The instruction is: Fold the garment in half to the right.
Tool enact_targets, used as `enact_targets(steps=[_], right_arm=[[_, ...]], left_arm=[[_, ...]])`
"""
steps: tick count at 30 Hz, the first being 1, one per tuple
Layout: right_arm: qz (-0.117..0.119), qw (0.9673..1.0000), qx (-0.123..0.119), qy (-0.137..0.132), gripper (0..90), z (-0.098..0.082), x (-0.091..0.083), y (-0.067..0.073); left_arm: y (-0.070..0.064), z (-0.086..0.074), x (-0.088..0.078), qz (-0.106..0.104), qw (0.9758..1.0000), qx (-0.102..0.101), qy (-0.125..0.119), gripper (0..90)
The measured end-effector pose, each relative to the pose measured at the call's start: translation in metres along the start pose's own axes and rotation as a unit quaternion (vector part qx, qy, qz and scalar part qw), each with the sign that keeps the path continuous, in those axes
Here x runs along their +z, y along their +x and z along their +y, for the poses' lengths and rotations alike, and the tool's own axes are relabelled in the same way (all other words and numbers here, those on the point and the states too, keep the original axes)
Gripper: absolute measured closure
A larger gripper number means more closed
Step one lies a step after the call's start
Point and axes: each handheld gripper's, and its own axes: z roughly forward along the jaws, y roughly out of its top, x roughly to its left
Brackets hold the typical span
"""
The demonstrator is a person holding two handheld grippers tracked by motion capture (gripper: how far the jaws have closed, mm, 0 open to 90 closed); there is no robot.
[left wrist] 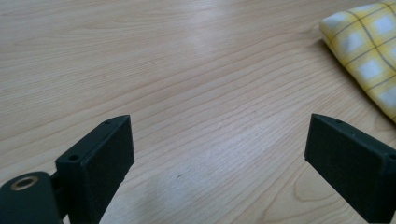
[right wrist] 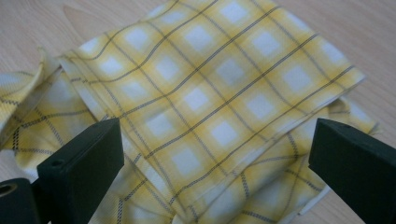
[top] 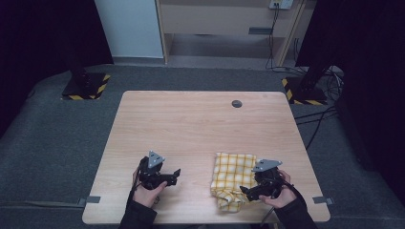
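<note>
1. Wood-grain table point(top: 200, 124), pale and bare over most of its top, with dark grey carpet all round it. Going left to right from the high view.
2. Left side first: the left gripper point(top: 174, 174) sits near the front edge, held in the person's left hand point(top: 147, 193), pointing over towards the right. Grey three-cornered plate on top.
3. In the left gripper view its jaws are spread wide with just bare wood between them, not touching anything. You can see a corner of the cloth point(left wrist: 369, 56) off at the upper right, apart from the jaws.
4. Middle-right: the yellow checked cloth lies on the table, front right area, folded into a rough rectangle. The near end looks rumpled and bunched, the far end flatter.
5. Right side: the right gripper point(top: 246, 192) is at the cloth's near right part, held by the right hand point(top: 282, 193), pointing left into the fabric.
6. Right gripper view has its jaws wide apart too, with the folded cloth point(right wrist: 210, 102) lying between and beyond them. Layers of the fold show along the near edge. Can't tell if the jaw tips are actually touching the fabric.
7. Further back there's a small dark round disc point(top: 237, 103) on the table near the far edge, well apart from everything.
</note>
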Motion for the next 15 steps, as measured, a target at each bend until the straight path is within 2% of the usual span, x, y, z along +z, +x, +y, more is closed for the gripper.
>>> enact_targets(steps=[7, 15], right_arm=[[0.007, 0.9997, -0.014, 0.020, 3.2, -0.005, 0.001, 0.007], [0.004, 0.9991, -0.010, 0.042, 3.3, -0.016, 0.002, 0.006]], left_arm=[[0.007, -0.007, -0.004, 0.008, 0.9999, -0.006, 0.004, 7.1], [0.014, -0.013, -0.007, 0.017, 0.9997, -0.012, 0.009, 6.8]])
